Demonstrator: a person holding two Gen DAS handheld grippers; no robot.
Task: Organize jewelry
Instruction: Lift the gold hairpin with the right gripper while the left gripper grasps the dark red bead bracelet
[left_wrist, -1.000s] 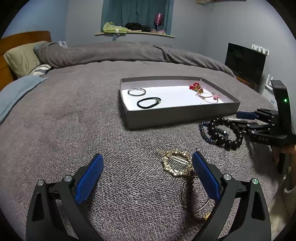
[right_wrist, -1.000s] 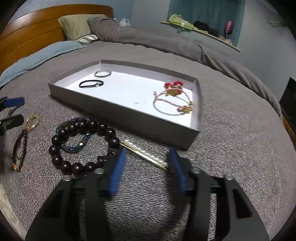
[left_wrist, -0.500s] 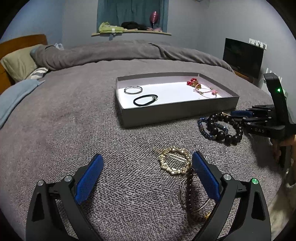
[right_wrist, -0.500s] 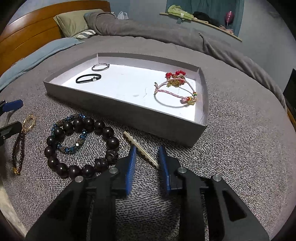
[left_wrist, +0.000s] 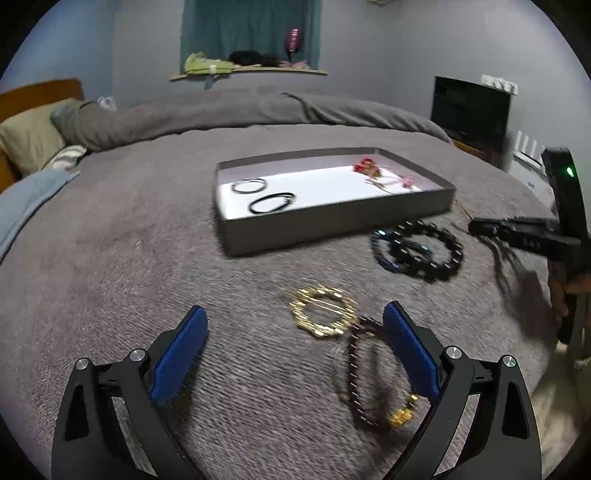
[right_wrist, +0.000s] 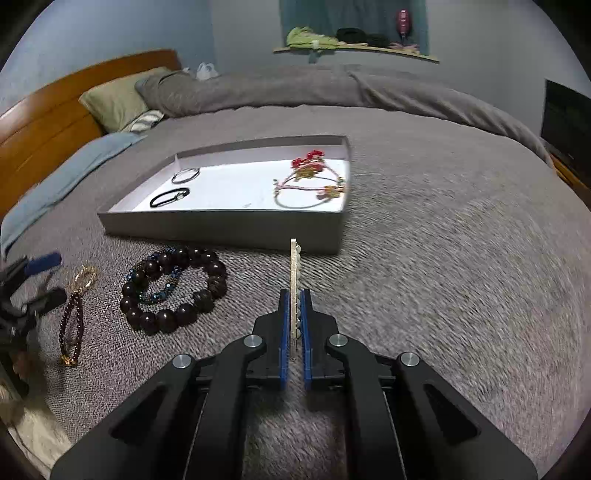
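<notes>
Right gripper clamped on a slim gold hair clip with small pearls, held on edge between the blue pads, far end of the clip pointing straight ahead toward the near wall of the tray. Just left of the closed jaws, lying on the grey knitted bedspread: a large dark wooden bead bracelet, with a smaller blue beaded bracelet lying inside its ring. Farther left, a thin dark red beaded bracelet with a gold clasp, and just beyond it a gold ring-shaped hair clip. At the far left edge, the left gripper.

Straight ahead of the held clip, a shallow grey cardboard tray with a white floor. Inside, at the left end, a black hair tie and beyond it a silver ring bangle; at the right end, pink cord bracelets with red and gold charms.

From the left wrist view: left gripper wide apart, holding nothing, above the bedspread. Between the blue pads and toward the right one, the gold ring-shaped hair clip; touching it on the near side, the dark red beaded bracelet, partly under the right pad. Farther ahead and right, the wooden bead bracelet, then the tray. Beyond, rumpled grey duvet and olive pillow.
</notes>
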